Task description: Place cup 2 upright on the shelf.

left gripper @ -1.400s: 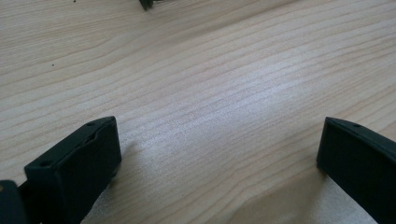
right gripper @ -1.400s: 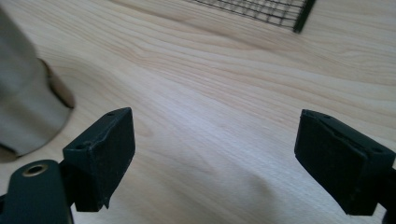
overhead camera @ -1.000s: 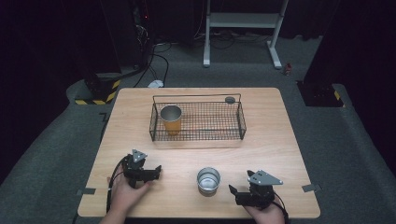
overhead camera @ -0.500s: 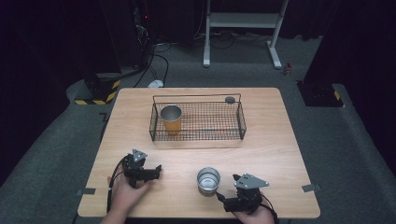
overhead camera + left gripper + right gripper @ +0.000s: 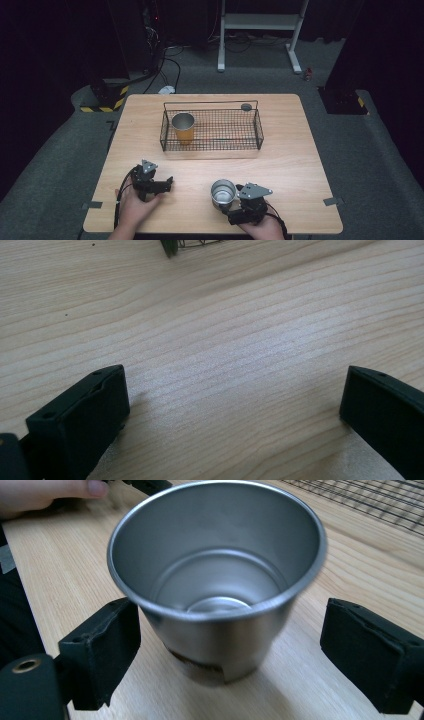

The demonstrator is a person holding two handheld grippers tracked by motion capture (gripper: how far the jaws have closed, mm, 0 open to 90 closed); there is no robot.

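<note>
Left tool (image 5: 167,182) rests on the table (image 5: 300,165) near its front left, jaws wide apart over bare wood, gripping nothing. Steel cup (image 5: 223,193) stands upright at front centre. Right tool (image 5: 227,650) has its jaws spread either side of the cup, left jaw close, right jaw apart. Basket (image 5: 259,131) sits behind, an orange cup (image 5: 183,128) in its left end.

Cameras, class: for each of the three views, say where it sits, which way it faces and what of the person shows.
High view: above the table's near side, facing forward and down; both hands, left gripper, right gripper.
Left gripper view: along its open jaws at the bare table.
Right gripper view: open jaws either side of the steel cup; fingertips behind.
Shared: high and right gripper views both show the cup.
</note>
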